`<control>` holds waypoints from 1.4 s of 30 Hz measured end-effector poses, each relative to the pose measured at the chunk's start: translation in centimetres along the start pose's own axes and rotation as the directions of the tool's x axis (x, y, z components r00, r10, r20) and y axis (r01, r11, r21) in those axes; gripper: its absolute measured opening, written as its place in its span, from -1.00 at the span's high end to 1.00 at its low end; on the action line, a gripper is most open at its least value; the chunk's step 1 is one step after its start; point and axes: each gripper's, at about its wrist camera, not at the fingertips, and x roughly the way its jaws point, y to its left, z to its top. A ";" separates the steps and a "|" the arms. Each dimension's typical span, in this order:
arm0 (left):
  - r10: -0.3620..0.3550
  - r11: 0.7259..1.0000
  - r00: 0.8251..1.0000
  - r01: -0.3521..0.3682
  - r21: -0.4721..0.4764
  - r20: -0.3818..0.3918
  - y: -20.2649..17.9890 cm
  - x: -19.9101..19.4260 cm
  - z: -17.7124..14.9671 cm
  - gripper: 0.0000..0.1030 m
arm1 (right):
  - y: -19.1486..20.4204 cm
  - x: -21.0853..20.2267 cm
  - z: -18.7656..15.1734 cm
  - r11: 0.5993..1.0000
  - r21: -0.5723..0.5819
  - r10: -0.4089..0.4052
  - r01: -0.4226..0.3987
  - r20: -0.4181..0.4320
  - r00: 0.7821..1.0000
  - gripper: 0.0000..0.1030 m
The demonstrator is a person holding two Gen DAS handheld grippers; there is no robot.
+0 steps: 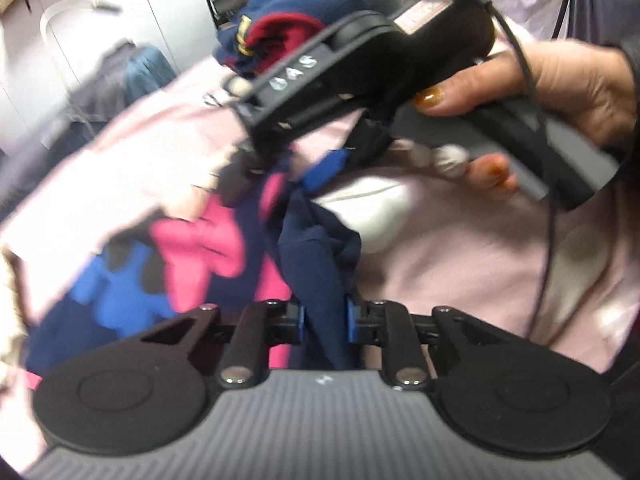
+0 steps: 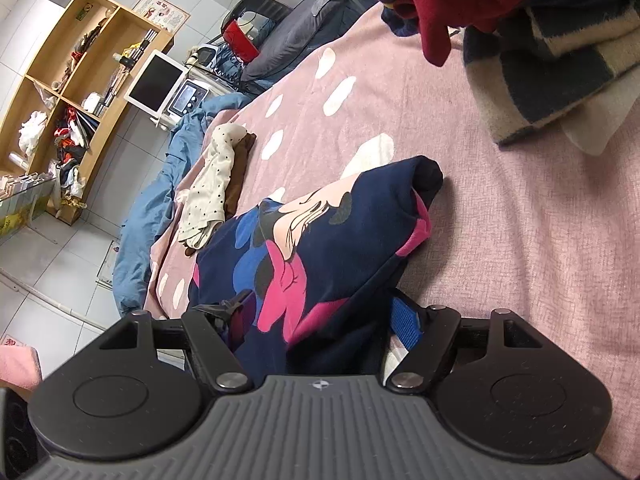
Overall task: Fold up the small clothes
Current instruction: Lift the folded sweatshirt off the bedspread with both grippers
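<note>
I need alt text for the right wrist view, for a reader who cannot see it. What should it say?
The right gripper has its fingers spread around a bunched navy garment with a pink and blue cartoon print, lying on a pink bedspread. A cream dotted cloth lies farther left, a striped blanket upper right, and a wooden shelf stands behind.

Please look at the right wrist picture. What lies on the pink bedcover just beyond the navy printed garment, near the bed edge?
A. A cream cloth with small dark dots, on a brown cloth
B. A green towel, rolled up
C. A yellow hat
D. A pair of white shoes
A: beyond the navy printed garment, a cream dotted cloth lies partly over a brown cloth on the pink bedcover.
</note>
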 end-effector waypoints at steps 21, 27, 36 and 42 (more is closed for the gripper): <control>-0.103 0.883 0.971 0.190 -0.429 0.217 10.3 -4.4 -5.4 0.74 | 8.7 2.5 2.4 0.999 -0.031 -0.012 0.013 0.030 0.999 0.65; 0.080 0.768 0.979 0.058 -0.637 0.186 17.3 -7.3 -12.0 0.74 | 14.9 13.1 3.6 0.997 -0.064 0.039 -0.046 -0.102 0.994 0.65; 0.219 0.653 0.975 -0.170 -0.738 -0.032 21.6 -6.1 -19.6 0.17 | 18.7 25.2 0.6 0.981 -0.186 -0.085 0.047 -0.202 0.976 0.21; 0.354 0.634 0.933 -0.295 -0.715 -0.071 21.9 -8.2 -21.3 -0.49 | 20.5 19.1 0.6 0.936 -0.350 -0.018 0.028 0.033 0.999 -1.00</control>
